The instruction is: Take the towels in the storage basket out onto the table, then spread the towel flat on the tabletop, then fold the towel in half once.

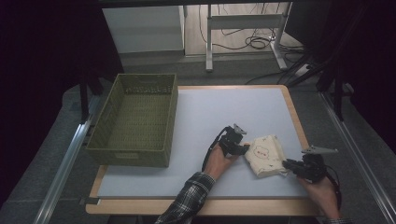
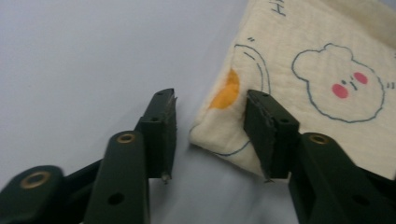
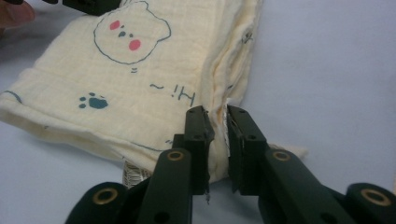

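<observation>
Crinkly matt cotton cloth (image 1: 265, 155); woven basket (image 1: 133, 120); smooth matt table (image 1: 210, 112)

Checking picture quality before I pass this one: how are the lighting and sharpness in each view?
High view: dim, dark around the edges, yet the basket and folded cloth read clearly. Left gripper view: bright and even; the cloth print is slightly soft, and the gripper body is blurred at the bottom left corner. Right gripper view: sharp on the cloth edge pinched by the right gripper, softer toward the far bear print.

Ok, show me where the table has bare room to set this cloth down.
Free: the wide table stretch between the basket and the right edge, and the front strip below the basket. Crowded: front right, around the folded cloth and both grippers.
</observation>
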### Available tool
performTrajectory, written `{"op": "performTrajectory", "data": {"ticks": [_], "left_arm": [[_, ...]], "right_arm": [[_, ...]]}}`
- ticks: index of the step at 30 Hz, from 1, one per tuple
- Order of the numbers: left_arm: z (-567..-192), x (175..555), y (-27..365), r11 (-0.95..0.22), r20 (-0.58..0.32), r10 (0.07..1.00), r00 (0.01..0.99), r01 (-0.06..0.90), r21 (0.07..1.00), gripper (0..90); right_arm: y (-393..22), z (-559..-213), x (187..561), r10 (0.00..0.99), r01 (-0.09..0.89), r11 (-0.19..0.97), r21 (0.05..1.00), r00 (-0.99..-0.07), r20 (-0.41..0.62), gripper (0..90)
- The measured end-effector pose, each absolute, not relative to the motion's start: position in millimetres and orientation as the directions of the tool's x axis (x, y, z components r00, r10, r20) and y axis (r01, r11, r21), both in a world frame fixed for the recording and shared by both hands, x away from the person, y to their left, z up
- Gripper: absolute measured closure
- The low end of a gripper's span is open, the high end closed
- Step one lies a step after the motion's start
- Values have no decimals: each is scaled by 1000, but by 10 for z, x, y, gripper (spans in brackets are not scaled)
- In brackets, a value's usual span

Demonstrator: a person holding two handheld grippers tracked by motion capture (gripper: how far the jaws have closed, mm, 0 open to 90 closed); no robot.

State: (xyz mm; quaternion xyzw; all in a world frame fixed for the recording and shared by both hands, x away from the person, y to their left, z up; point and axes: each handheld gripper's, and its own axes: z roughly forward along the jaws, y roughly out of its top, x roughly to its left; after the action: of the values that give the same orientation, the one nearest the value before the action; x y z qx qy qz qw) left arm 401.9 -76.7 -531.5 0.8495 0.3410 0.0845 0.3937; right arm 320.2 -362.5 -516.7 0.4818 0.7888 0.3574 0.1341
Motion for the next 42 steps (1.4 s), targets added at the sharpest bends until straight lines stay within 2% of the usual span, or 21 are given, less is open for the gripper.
{"op": "performTrajectory", "data": {"ticks": [3,5,8,10,12,16,42], "left_arm": [[-5304,4024,-775,-453,-159,633,758,529,718,681],[-5307,4029,-777,-447,-191,614,766,537,715,789],[-5292,4026,-776,-469,-166,598,784,510,721,833],[-5245,4033,-752,-479,-130,596,792,481,735,841],[-5178,4060,-700,-452,-150,592,792,480,752,842],[-5065,4069,-640,-457,-121,591,797,454,765,840],[-4716,4087,-66,-468,-27,656,755,434,770,832]], "right_arm": [[-3602,-5150,3207,860,676,284,680,-492,131,818],[-3583,-5137,3211,862,679,291,674,-491,122,824],[-3579,-5124,3211,860,678,299,671,-497,119,829],[-3579,-5103,3206,854,671,306,675,-507,117,831],[-3572,-5065,3189,846,668,296,683,-515,138,831],[-3521,-4998,3169,833,652,296,698,-534,146,831],[-2948,-4638,3306,749,551,329,767,-646,143,827]]}}
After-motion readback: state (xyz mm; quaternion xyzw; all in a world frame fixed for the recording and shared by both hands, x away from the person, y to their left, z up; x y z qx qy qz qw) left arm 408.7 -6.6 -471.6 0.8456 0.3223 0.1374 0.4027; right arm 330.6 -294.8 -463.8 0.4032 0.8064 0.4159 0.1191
